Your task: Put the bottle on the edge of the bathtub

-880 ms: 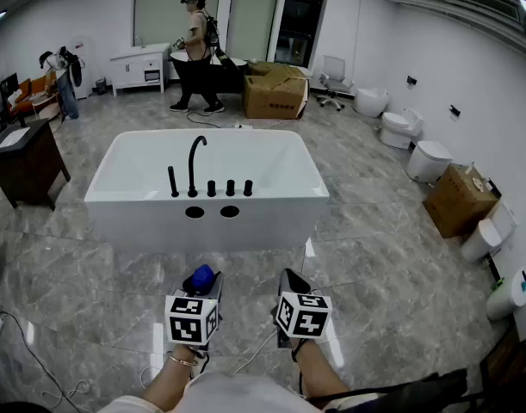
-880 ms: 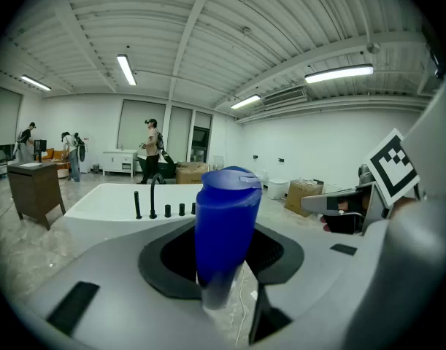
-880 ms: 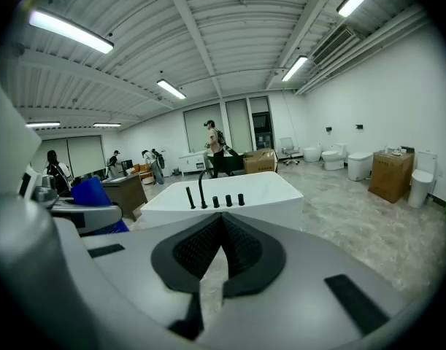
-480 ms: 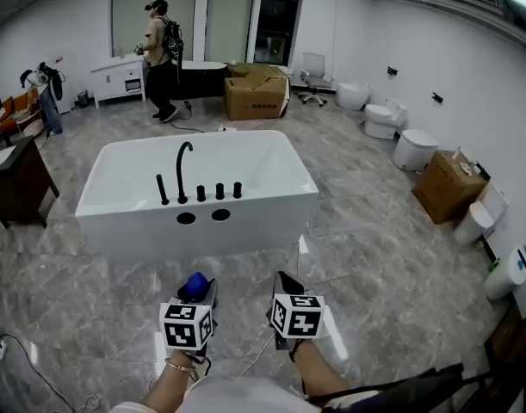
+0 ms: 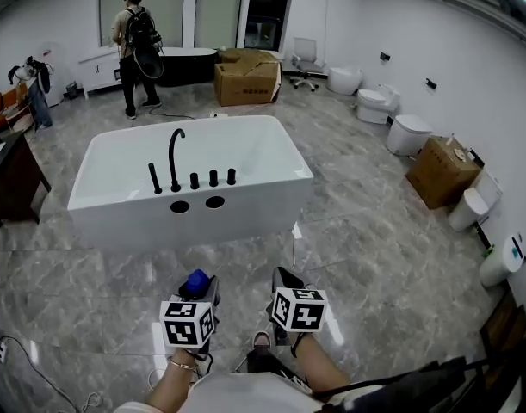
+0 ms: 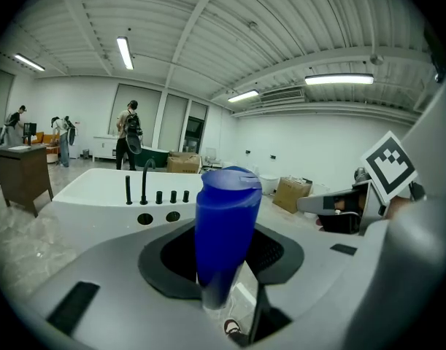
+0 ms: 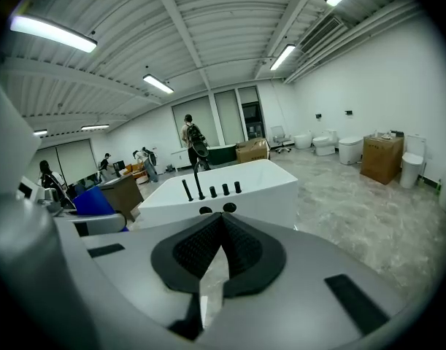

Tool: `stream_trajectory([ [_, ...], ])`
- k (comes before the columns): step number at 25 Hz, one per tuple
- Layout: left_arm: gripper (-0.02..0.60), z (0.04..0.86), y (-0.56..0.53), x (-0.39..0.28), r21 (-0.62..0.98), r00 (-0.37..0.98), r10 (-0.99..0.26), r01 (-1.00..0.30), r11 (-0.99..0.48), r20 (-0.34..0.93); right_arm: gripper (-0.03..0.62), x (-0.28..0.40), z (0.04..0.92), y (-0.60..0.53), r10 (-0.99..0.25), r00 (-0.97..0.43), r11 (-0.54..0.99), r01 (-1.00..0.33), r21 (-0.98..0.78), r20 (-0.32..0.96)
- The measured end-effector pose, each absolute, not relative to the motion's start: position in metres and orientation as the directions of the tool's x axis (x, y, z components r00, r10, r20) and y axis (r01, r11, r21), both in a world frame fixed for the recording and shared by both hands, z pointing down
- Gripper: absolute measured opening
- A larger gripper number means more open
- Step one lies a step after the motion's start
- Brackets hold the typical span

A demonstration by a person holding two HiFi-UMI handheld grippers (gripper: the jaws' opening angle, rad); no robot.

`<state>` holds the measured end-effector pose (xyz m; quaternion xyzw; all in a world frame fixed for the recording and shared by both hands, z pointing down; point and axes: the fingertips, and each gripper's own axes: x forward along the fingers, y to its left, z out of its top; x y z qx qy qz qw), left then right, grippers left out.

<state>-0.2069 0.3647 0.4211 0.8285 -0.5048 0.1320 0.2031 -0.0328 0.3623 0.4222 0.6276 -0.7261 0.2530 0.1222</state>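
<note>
We carry bottle (image 6: 226,228) upright in left gripper (image 6: 223,279), jaws partly apart, pads clamped on its body. Right gripper (image 7: 221,232) empty, jaws pressed together. Bottle well short of bathtub (image 5: 263,189), over floor, on faucet (image 5: 172,157) side.

Step in hand, we judge: approach.

Next: we close on bathtub, raise bottle above near rim, set it upright on bare ledge beside faucet, release.

grey floor (image 5: 374,256); bathtub (image 5: 194,224), boxes (image 5: 245,77), toilets (image 5: 409,133)

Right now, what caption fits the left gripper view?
Left gripper grips a blue bottle, with the white bathtub ahead.
</note>
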Motion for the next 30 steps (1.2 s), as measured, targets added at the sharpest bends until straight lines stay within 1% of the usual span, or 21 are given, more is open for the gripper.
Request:
stream_trajectory([
  [13,0.160,0.425,0.333,-0.185,0.167,0.462,-0.768,-0.885,-0.436,0.443,0.026,-0.029,0.421,0.317,-0.847,-0.218,0.115,-0.966,-0.233,0.484],
  [30,0.160,0.446,0.239,-0.167,0.159,0.398,-0.779,-0.916,-0.369,0.485,0.026,0.001,0.444,0.214,-0.815,-0.252,0.134,-0.958,-0.253,0.521],
])
